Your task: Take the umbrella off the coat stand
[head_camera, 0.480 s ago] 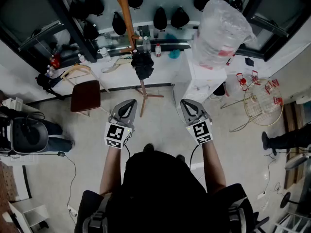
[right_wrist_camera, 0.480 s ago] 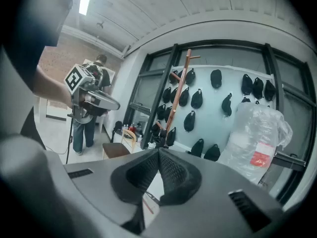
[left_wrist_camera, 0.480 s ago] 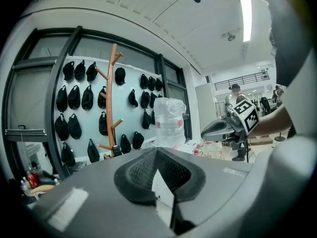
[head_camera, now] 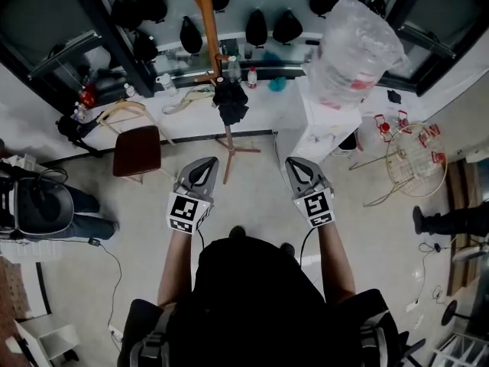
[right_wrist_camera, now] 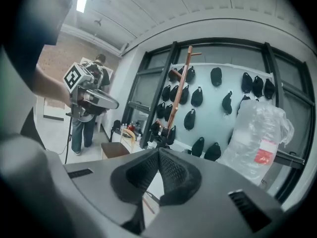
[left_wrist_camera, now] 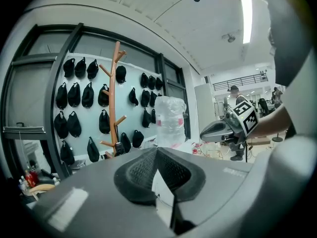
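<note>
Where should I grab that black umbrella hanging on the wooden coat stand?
Probably its bunched black middle: the umbrella hangs folded, a narrow bundle against the coat stand pole. Come from the open floor side, facing you; the counter blocks the back. Its handle cannot be made out.

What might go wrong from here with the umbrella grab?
1. The umbrella hangs on a slim stand with thin legs; a sideways tug may tip it.
2. The bottles just beyond it could get knocked.
3. The left gripper and right gripper are both shut; one must open first.
</note>
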`<action>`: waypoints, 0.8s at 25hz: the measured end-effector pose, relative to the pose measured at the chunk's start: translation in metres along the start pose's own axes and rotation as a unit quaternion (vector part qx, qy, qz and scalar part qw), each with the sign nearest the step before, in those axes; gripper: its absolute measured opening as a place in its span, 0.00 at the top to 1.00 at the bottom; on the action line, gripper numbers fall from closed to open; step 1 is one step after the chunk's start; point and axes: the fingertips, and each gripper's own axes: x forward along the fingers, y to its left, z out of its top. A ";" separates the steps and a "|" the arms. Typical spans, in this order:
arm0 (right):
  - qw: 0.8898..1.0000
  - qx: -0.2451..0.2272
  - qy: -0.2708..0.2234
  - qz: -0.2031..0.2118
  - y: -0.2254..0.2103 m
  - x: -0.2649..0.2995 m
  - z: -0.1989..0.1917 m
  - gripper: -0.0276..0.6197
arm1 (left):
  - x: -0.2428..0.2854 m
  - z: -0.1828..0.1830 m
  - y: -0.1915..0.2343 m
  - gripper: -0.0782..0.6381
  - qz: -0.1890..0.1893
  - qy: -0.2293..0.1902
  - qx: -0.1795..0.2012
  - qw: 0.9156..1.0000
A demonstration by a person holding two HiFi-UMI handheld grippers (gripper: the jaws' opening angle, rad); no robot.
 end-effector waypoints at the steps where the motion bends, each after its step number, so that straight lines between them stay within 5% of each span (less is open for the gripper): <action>1: 1.000 -0.002 0.001 -0.001 0.001 0.001 0.000 0.95 | 0.000 -0.001 0.000 0.90 -0.002 0.000 -0.001 1.000; 20: 1.000 -0.004 0.009 -0.011 0.003 0.010 0.001 0.95 | 0.010 -0.010 0.004 0.90 -0.024 0.005 -0.007 1.000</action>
